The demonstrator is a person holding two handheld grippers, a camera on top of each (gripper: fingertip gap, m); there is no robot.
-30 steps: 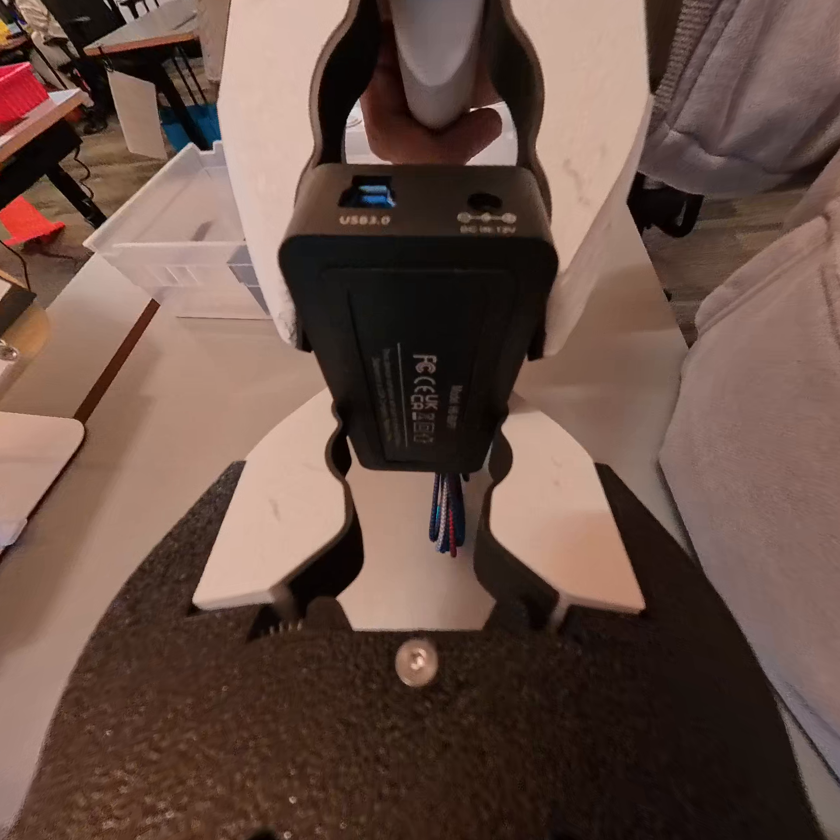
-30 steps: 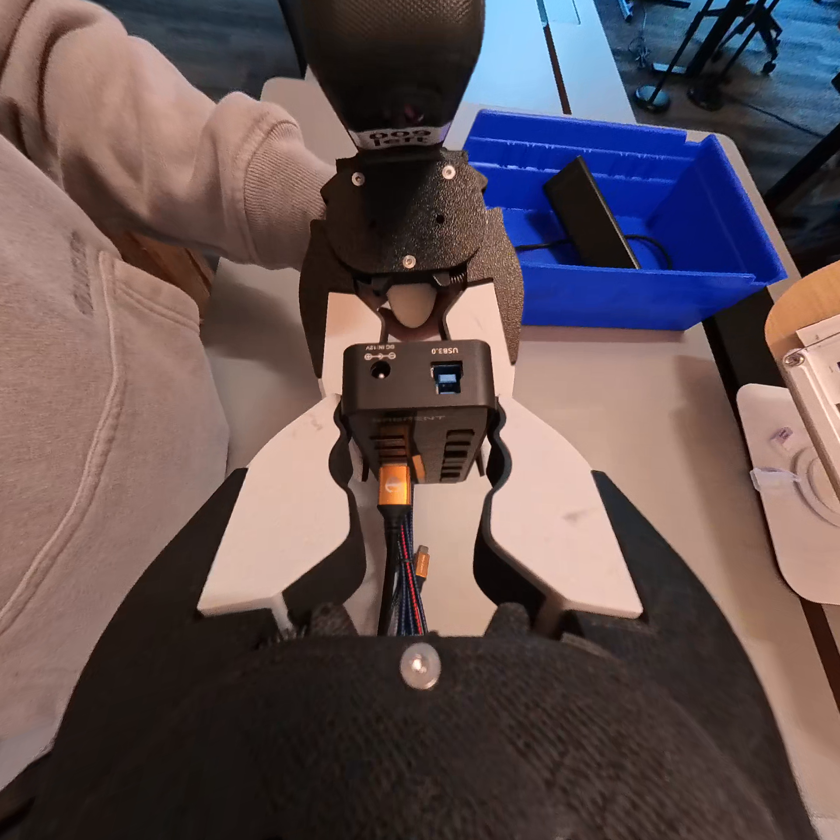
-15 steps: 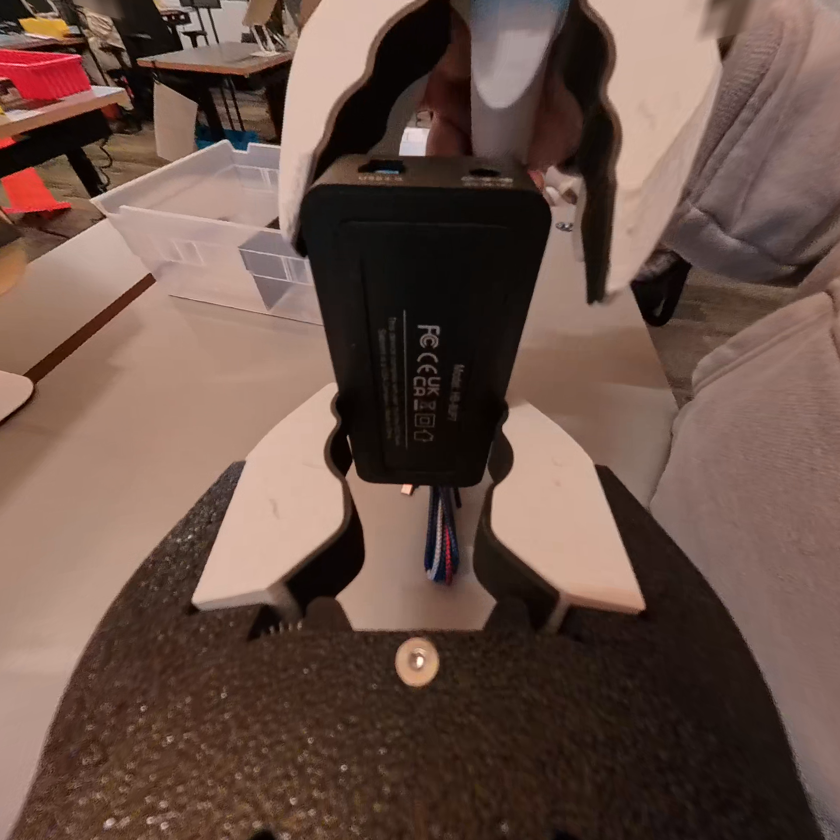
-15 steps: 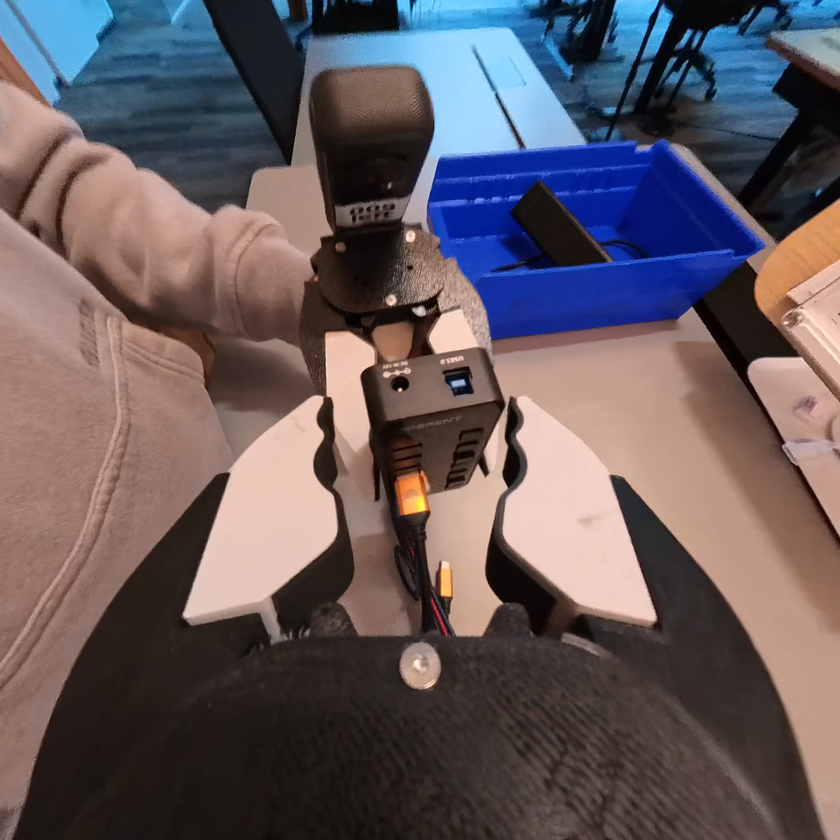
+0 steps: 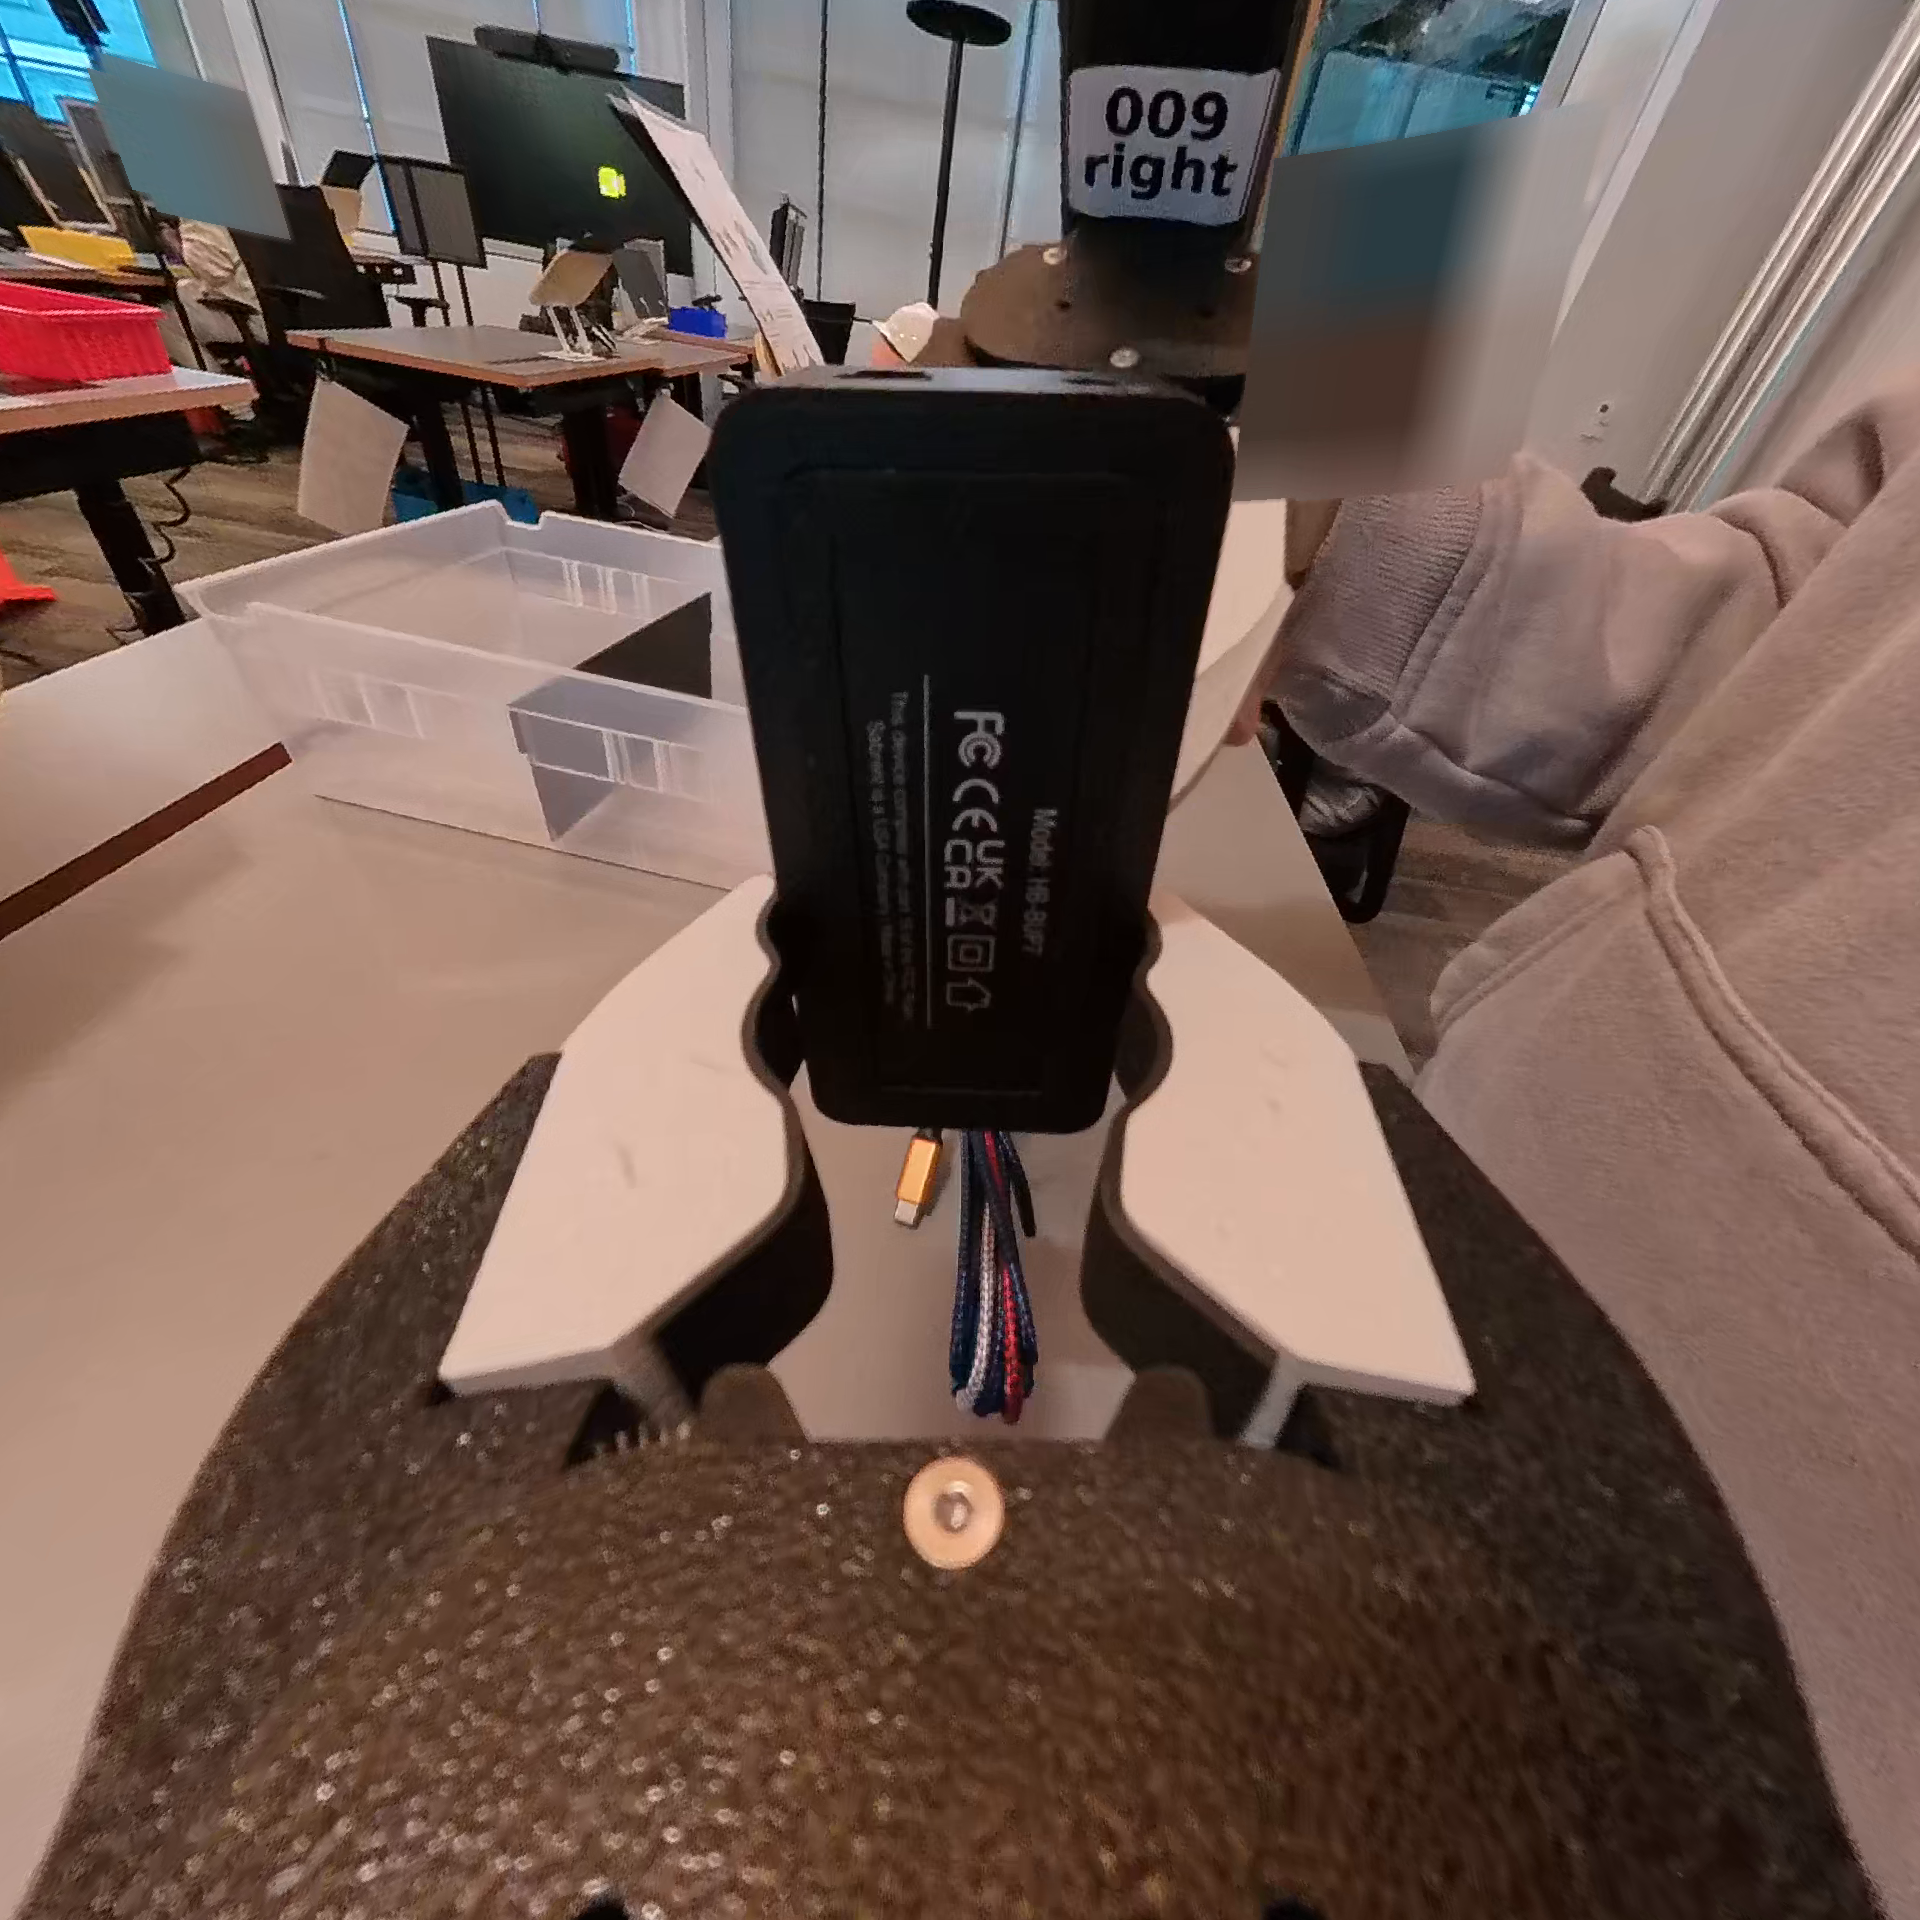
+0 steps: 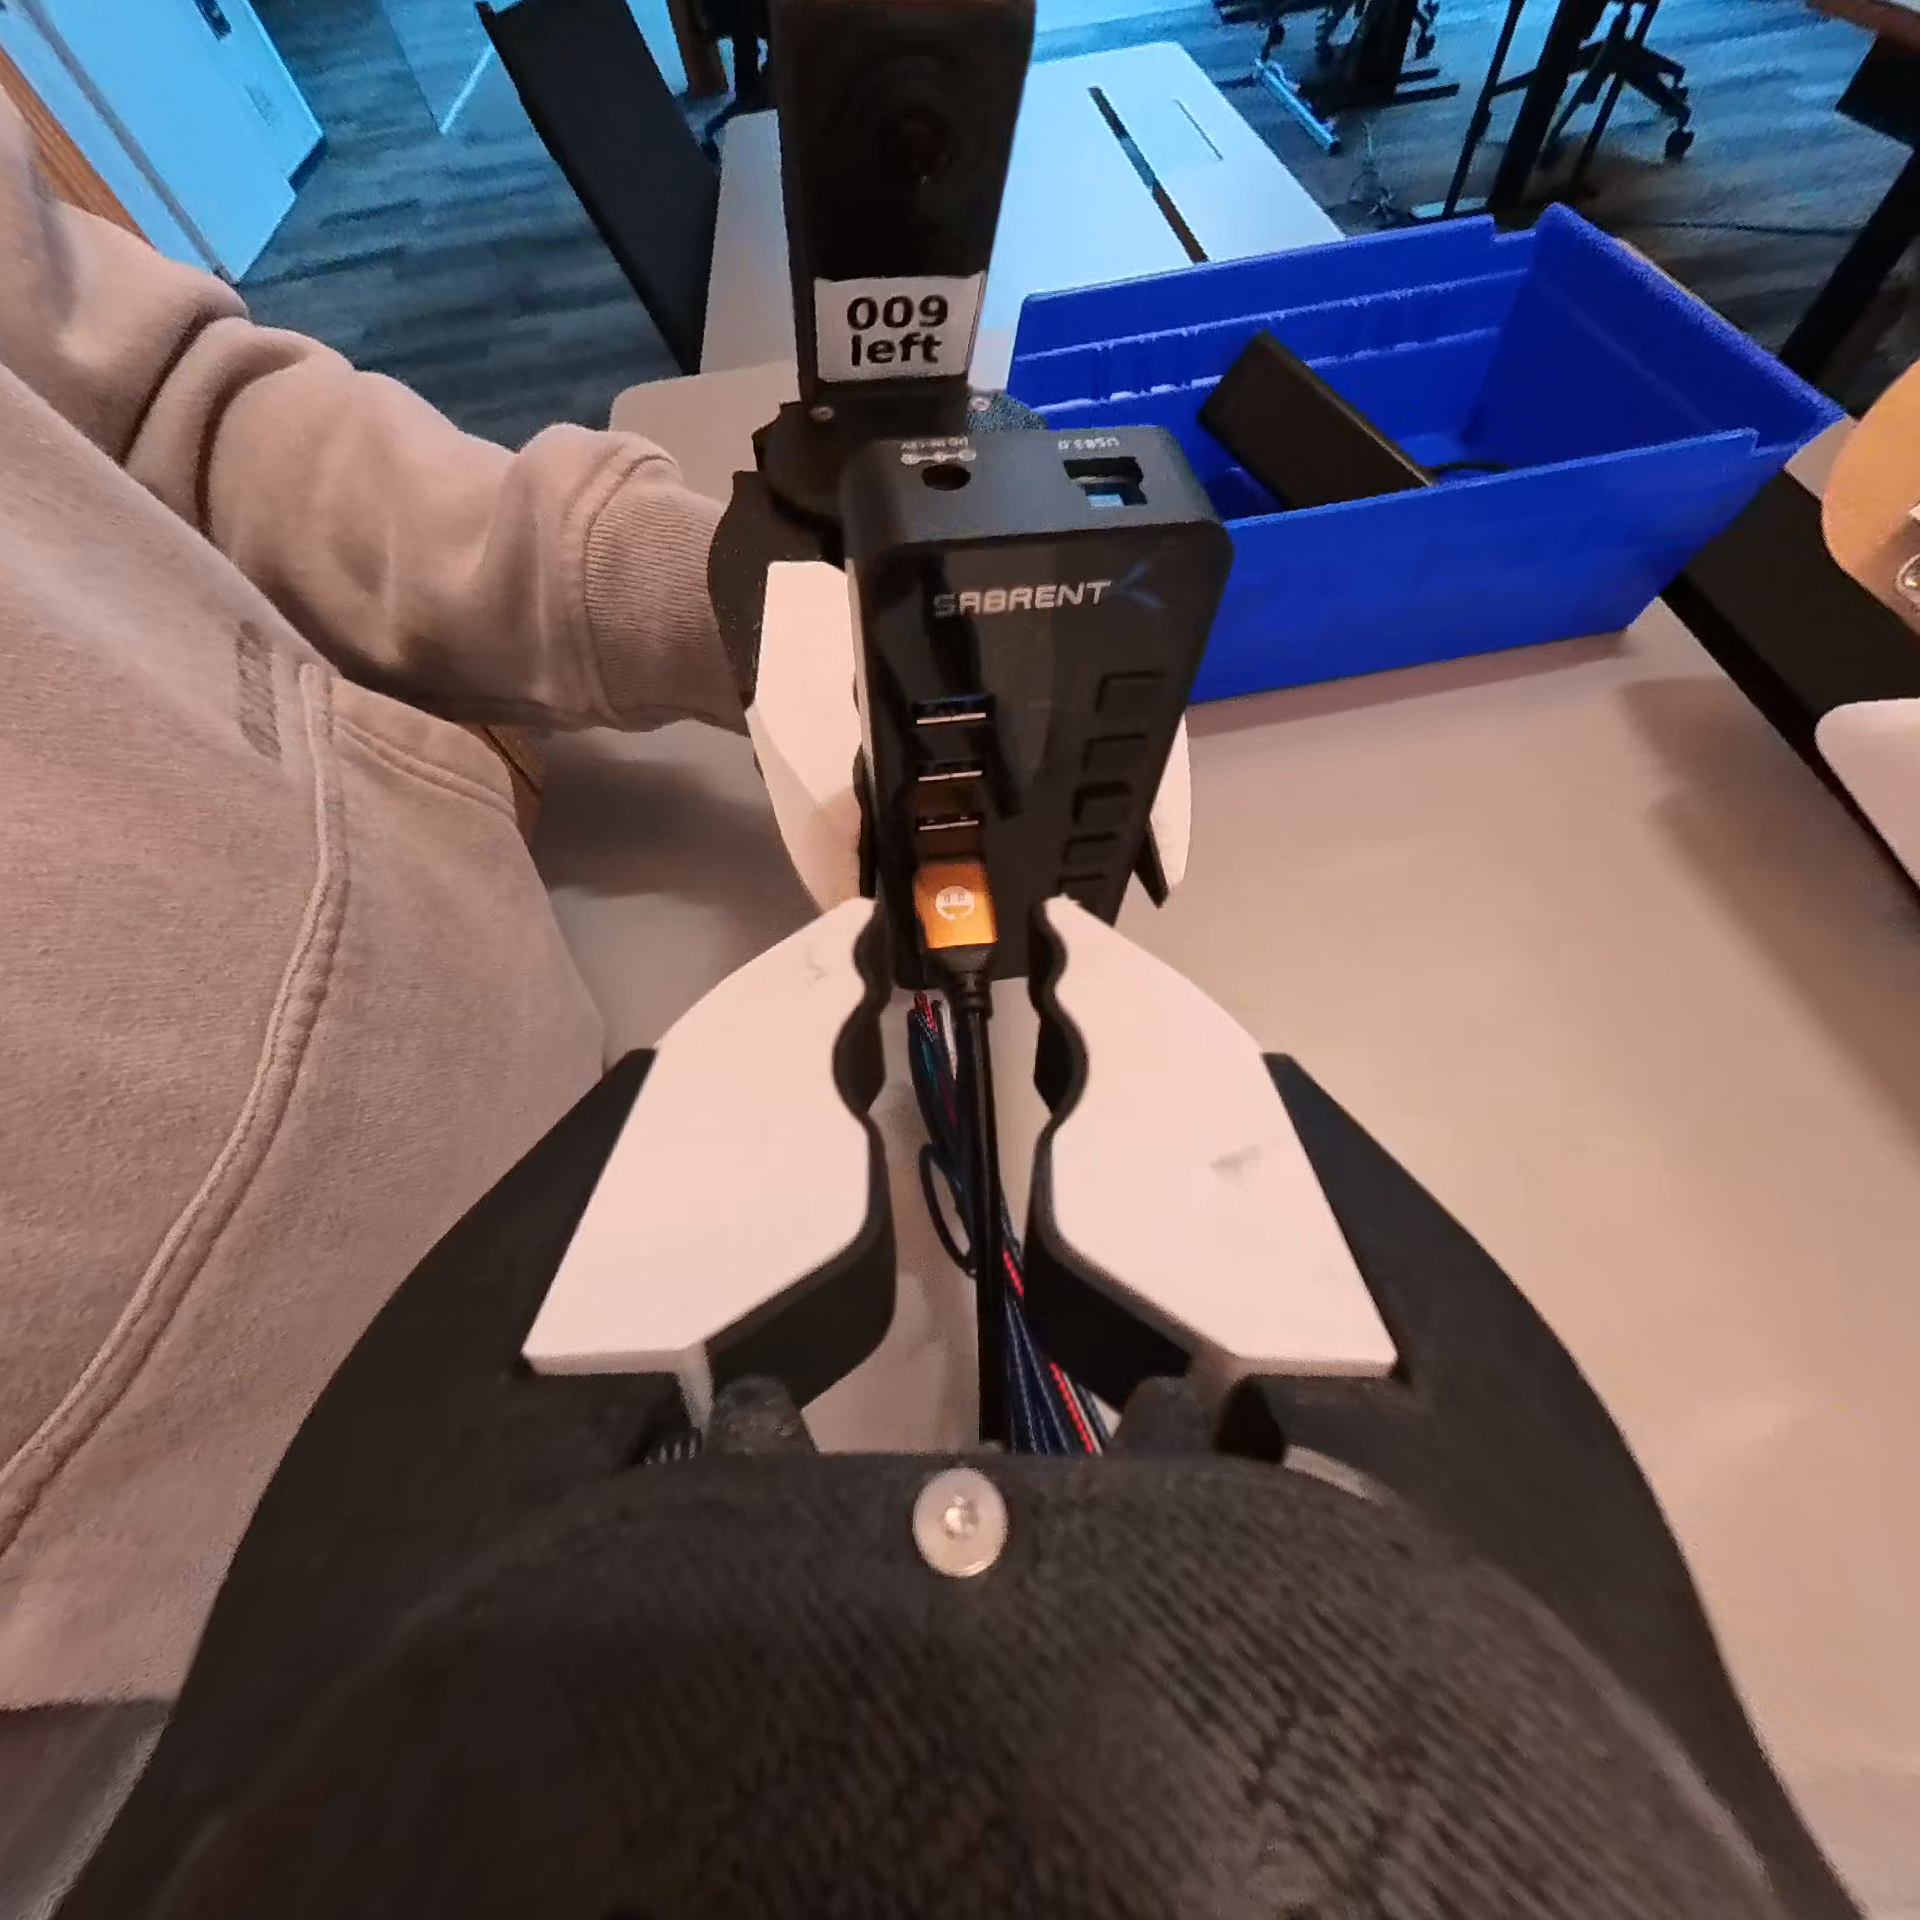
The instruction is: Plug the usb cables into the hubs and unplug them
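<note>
Left claw (image 5: 956, 997) grips hub (image 5: 971, 748), ports hidden

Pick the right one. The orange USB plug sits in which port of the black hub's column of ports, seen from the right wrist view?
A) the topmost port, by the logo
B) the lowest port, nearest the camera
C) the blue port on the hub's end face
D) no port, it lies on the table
B: the orange USB plug is seated in the black hub below three empty ports.

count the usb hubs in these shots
2. One hub stands clamped in the left gripper, an orange plug in it. A second hub leans inside the blue bin. More could be hidden there.
</note>
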